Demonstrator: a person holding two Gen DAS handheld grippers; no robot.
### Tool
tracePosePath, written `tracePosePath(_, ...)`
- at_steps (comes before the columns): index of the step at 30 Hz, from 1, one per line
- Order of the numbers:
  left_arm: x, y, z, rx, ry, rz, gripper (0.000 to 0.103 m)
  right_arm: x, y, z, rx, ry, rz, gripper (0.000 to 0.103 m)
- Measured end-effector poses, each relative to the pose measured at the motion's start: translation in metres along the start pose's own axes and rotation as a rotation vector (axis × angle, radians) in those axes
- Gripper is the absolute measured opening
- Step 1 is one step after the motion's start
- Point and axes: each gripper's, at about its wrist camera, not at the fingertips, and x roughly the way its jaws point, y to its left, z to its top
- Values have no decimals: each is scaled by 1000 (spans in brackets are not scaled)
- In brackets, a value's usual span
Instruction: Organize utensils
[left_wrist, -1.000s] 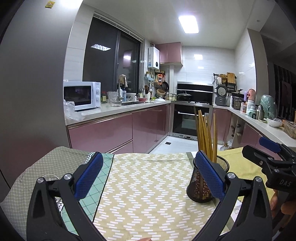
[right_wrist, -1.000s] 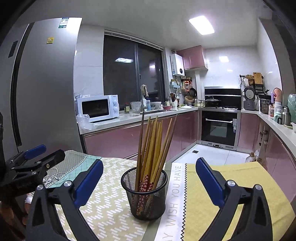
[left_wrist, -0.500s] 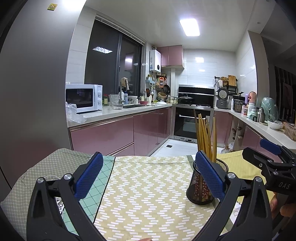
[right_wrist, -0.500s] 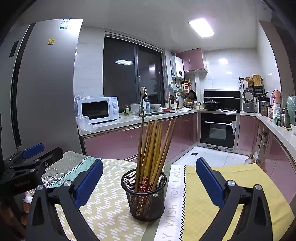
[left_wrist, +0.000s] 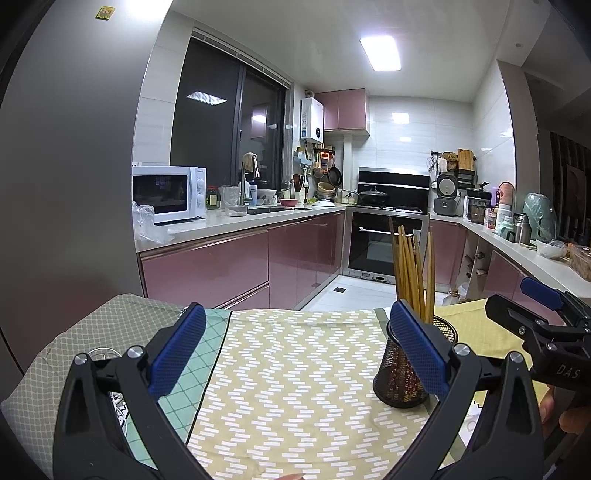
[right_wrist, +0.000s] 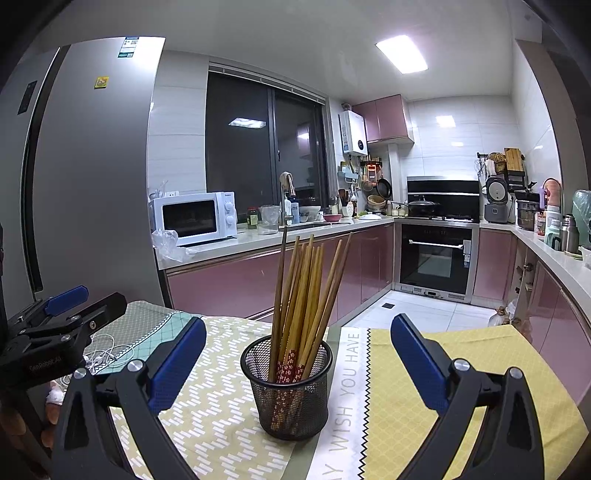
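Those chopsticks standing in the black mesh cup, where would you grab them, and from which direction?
Probably by the bare upper shafts of the chopsticks, coming in level from the front. They stand near upright and fan out above the mesh cup, whose wall covers their patterned lower ends. The right gripper, jaws wide open, already faces them; the left gripper, also open, sits off to the side.

Table fully covered by cloths laid side by side: grey-green lattice cloth (left_wrist: 74, 332) at far left, teal diamond-pattern strip (left_wrist: 195, 369) next to it, olive cloth with white dashes (left_wrist: 295, 376) in the middle, yellow cloth (right_wrist: 461, 354) at right with a white lettered band along its left edge. Black mesh holder (right_wrist: 291, 391) with chopsticks (right_wrist: 306, 288) stands upright on the olive cloth near the seam with the yellow one. White cable (right_wrist: 107, 354) lies on the left cloths.
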Motion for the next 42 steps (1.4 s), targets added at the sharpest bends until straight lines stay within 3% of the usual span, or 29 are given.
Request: tracePosePath(42, 3, -3, 2, 0, 1, 19, 98, 4, -7, 0, 10, -11, -15, 97)
